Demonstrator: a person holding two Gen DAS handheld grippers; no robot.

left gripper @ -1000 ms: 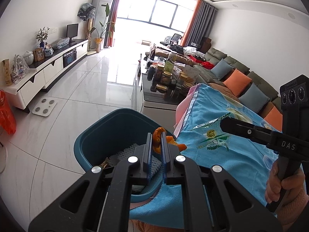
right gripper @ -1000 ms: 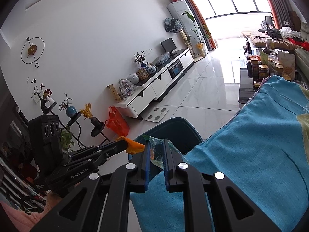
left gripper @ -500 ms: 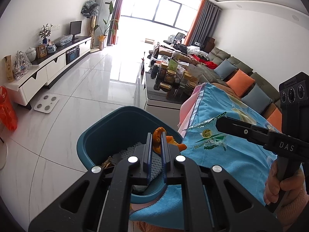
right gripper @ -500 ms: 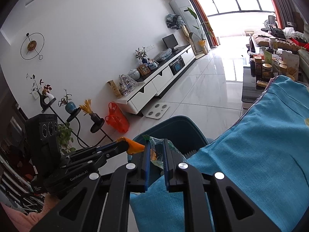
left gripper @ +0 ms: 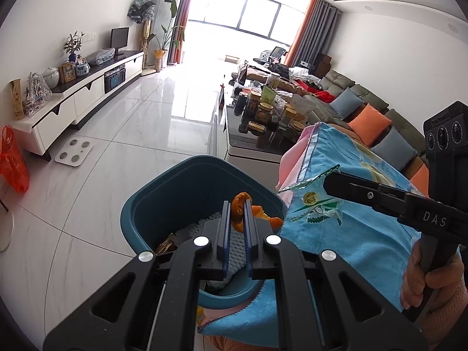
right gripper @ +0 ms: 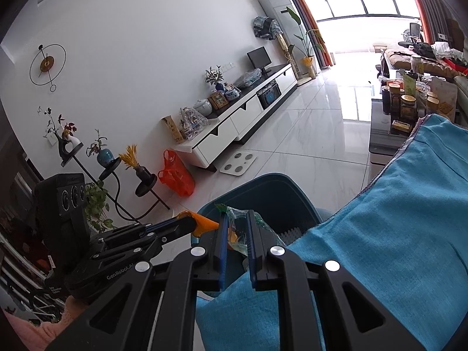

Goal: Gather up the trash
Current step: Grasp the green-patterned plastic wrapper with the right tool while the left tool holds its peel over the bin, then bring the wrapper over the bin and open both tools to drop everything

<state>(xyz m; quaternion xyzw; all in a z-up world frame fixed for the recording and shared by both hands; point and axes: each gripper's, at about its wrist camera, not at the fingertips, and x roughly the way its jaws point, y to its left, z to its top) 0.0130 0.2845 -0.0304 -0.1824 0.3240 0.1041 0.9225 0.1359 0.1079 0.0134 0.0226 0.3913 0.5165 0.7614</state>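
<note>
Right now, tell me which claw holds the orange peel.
The left claw grips the orange peel over the blue bin; the right claw holds a clear wrapper.

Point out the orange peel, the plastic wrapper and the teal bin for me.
orange peel [left gripper: 237,208]: left wrist view, curled strip between the pads.
plastic wrapper [right gripper: 237,228]: right wrist view, crumpled middle.
teal bin [left gripper: 187,175]: left wrist view, inner back wall.

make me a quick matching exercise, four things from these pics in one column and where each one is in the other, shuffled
Things:
1. orange peel
2. clear plastic wrapper
3. teal bin
4. blue towel

Places:
A. on the floor beside the towel-covered surface
B. pinched in the left gripper
C. draped over the surface
D. pinched in the right gripper

Pairs: 1-B, 2-D, 3-A, 4-C
</note>
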